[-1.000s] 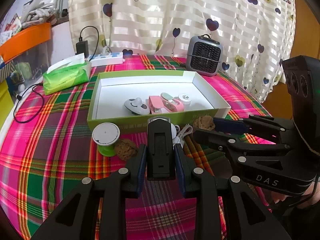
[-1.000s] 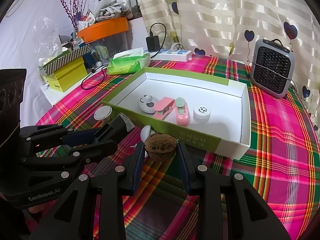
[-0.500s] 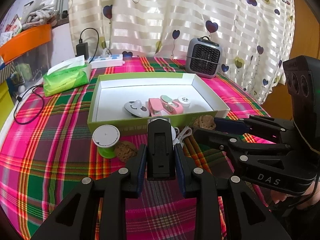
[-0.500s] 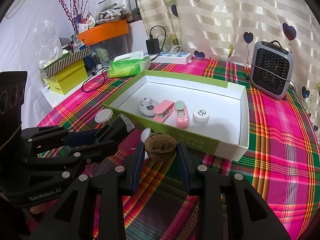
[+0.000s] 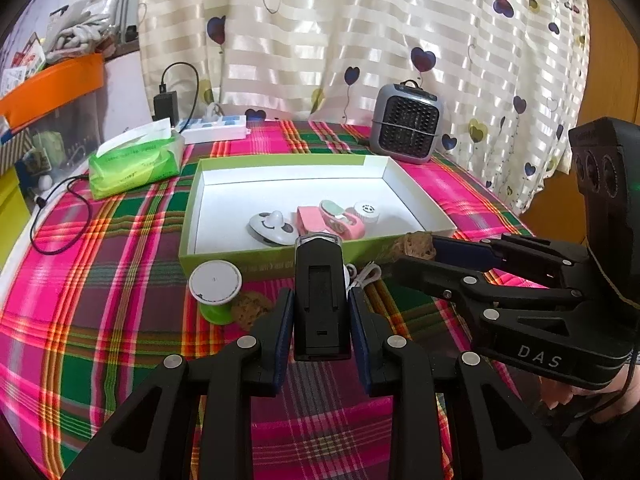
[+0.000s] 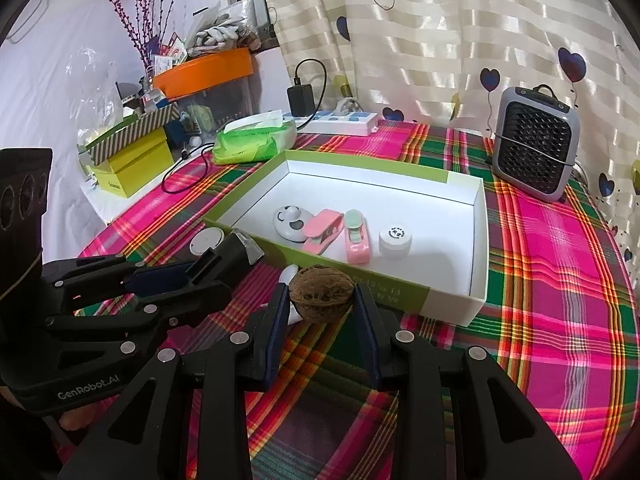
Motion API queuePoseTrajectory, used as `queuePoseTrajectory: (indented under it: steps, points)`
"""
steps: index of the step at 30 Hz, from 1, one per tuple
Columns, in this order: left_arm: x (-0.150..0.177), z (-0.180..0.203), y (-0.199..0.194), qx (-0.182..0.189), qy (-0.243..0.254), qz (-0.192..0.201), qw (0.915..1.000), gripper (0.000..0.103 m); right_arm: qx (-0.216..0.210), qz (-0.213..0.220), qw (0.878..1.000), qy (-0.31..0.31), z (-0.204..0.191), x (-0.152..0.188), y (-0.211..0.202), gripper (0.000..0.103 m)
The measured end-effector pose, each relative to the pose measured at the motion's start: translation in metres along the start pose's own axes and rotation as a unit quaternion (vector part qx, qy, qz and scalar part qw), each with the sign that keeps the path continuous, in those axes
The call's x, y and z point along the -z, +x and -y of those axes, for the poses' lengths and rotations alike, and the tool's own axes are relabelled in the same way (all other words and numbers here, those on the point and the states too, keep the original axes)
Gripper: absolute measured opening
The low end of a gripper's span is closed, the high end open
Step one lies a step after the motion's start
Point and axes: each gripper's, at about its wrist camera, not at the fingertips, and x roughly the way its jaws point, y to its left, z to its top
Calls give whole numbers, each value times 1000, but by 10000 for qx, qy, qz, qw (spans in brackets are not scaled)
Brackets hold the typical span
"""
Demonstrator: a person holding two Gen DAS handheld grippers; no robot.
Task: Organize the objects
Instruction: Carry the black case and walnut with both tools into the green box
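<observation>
My left tongs (image 5: pixel 321 320) grip a black lighter (image 5: pixel 321 300), long axis pointing forward; right tongs (image 6: pixel 322 300) clamp a walnut (image 6: pixel 322 294).

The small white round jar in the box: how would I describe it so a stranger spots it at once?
Find the open green box with the white inside on the plaid table. Four small things lie in a row near its front wall. The white round jar is at the end nearest the grey heater, beside the pink clip, and is the only upright cylinder there, with a dark-printed lid.

White item (image 6: pixel 289 276) behind walnut (image 6: pixel 322 294) mostly hidden, maybe a cable; box print unreadable.
</observation>
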Motion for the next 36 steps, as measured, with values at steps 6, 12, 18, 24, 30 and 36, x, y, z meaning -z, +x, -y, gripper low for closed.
queuePoseTrajectory:
  steps: [6, 12, 18, 24, 30, 36]
  points:
    - [-5, 1, -1, -36, 44, 25, 10000, 25, 18, 79, 10000, -10, -1, -7, -7, 34]
    - [-16, 4, -1, -80, 124, 65, 9999, 25, 45, 126, 9999, -37, 0, -12, -11, 34]
    - [-26, 3, 2, -83, 163, 90, 9998, 25, 115, 141, 9998, -62, 2, -18, -12, 34]
    - [-34, -1, 7, -108, 174, 107, 9997, 25, 191, 155, 9996, -115, 6, -27, -10, 34]
    - [-45, -10, 14, -185, 175, 118, 9996, 25, 299, 165, 9993, -119, 17, -38, -6, 34]
    - [-53, -19, 24, -277, 158, 121, 9994, 25, 391, 95, 9992, -46, 32, -43, 3, 34]
